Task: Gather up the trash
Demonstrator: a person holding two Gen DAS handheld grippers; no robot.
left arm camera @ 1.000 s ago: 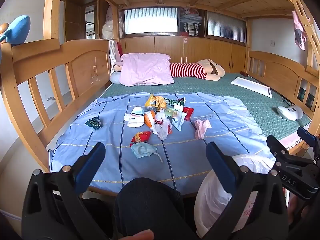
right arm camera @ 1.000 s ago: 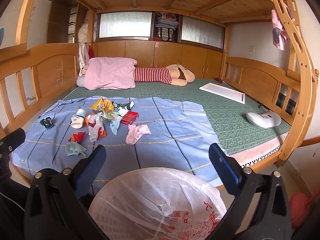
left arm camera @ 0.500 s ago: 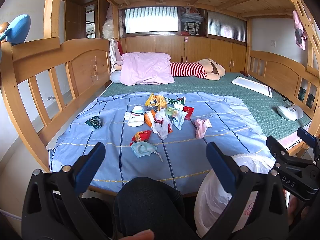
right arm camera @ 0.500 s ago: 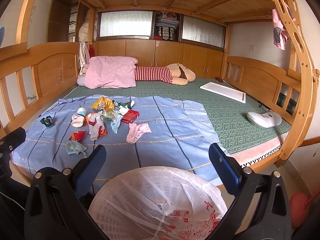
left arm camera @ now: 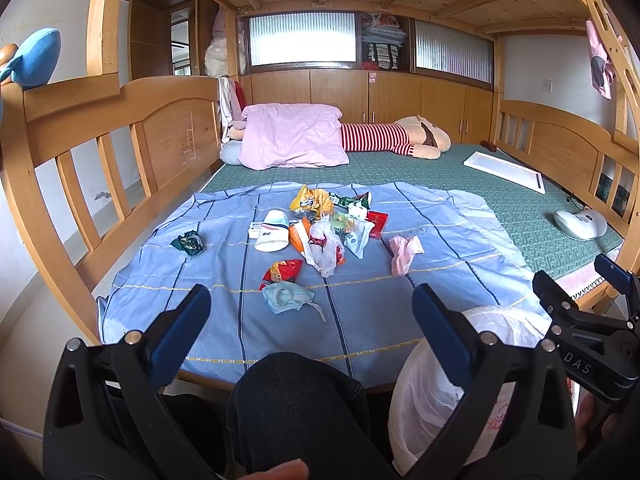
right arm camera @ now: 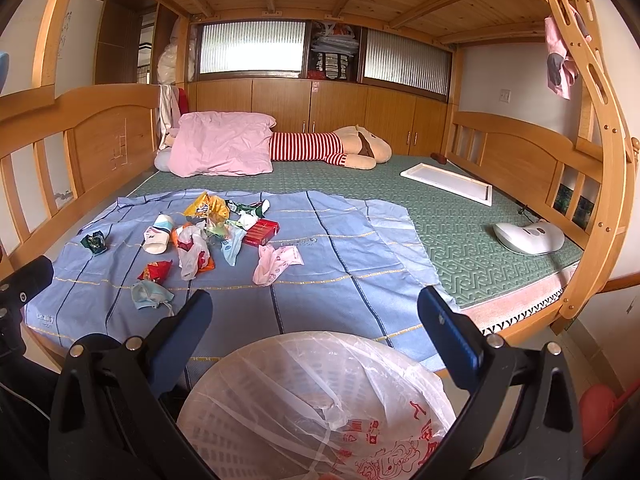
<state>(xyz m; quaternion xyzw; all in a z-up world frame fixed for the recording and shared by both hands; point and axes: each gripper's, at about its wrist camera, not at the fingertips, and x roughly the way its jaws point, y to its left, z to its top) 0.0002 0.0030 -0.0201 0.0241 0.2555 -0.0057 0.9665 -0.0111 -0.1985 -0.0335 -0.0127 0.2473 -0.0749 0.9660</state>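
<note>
both grippers hang in front of the foot of a wooden bunk bed (left arm camera: 72, 160), neither holding anything. the left gripper (left arm camera: 310, 312) has its blue-padded fingers (left arm camera: 180, 332) spread wide, with a dark-trousered knee (left arm camera: 296, 400) just below them. the right gripper (right arm camera: 314, 320) is likewise wide open above a white mesh waste basket lined with a thin white plastic bag with red print (right arm camera: 316, 412), which stands on the floor just beside the bed's edge. the trash lies on a light blue striped sheet (left arm camera: 360, 312) spread over the green patterned mattress (left arm camera: 520, 208): a crumpled pale blue face mask (left arm camera: 286, 296) nearest, touching a red snack wrapper (left arm camera: 282, 270), then a white paper cup on its side (left arm camera: 272, 234), a crumpled clear plastic bag (left arm camera: 324, 244), a yellow crisp packet (left arm camera: 310, 200), a flat red box (left arm camera: 376, 222), a pink wrapper (left arm camera: 404, 252) off to the right and a dark green foil wrapper (left arm camera: 188, 242) apart on the left. a pink pillow (left arm camera: 292, 140) and a striped plush toy (left arm camera: 392, 140) lie at the far end.
</note>
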